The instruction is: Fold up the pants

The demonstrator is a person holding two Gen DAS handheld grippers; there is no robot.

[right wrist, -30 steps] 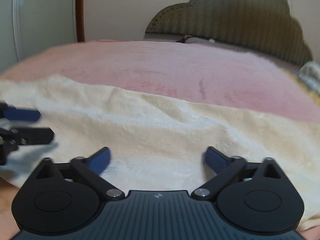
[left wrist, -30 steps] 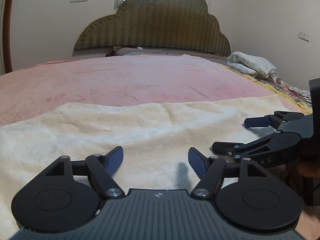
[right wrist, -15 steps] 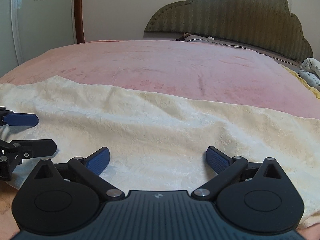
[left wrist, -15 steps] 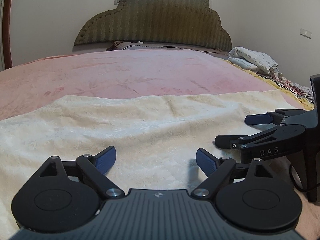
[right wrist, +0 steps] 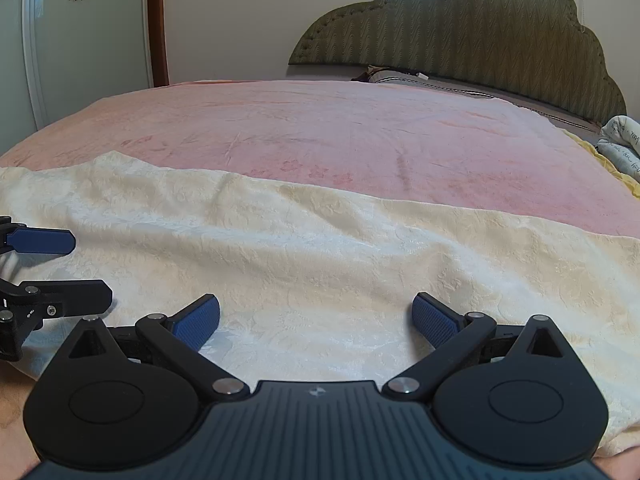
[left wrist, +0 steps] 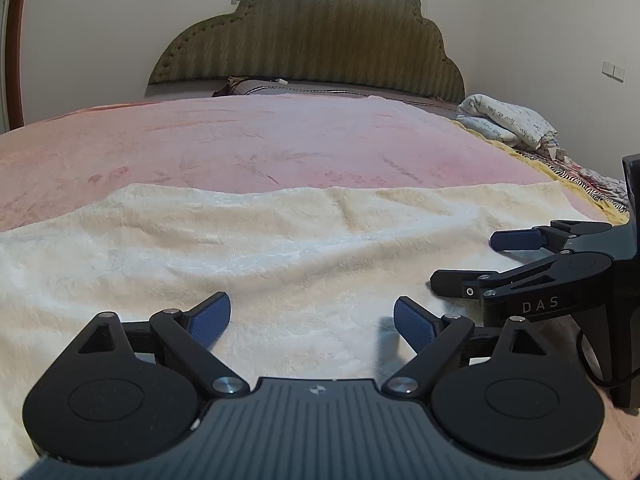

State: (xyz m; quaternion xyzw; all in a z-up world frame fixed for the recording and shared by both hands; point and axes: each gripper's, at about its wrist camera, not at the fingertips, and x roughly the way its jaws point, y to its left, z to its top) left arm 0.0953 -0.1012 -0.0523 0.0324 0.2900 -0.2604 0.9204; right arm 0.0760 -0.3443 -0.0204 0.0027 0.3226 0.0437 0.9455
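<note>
Cream textured pants [left wrist: 280, 248] lie spread flat across the near part of a bed, and show in the right wrist view [right wrist: 340, 248] too. My left gripper [left wrist: 312, 320] is open and empty, low over the near edge of the cloth. My right gripper [right wrist: 316, 320] is open and empty, also low over the near edge. In the left wrist view the right gripper [left wrist: 476, 260] is at the right, jaws apart over the cloth. In the right wrist view the left gripper [right wrist: 76, 264] is at the left edge, jaws apart.
A pink blanket [left wrist: 260, 148] covers the bed beyond the pants. An olive padded headboard [left wrist: 320, 40] stands at the far end. A bundle of printed white cloth [left wrist: 508, 120] lies at the bed's far right. A wardrobe door [right wrist: 80, 40] is at the left.
Both grippers have tilted down and come a little lower over the pants. Both stay open and empty. The cloth has not moved.
</note>
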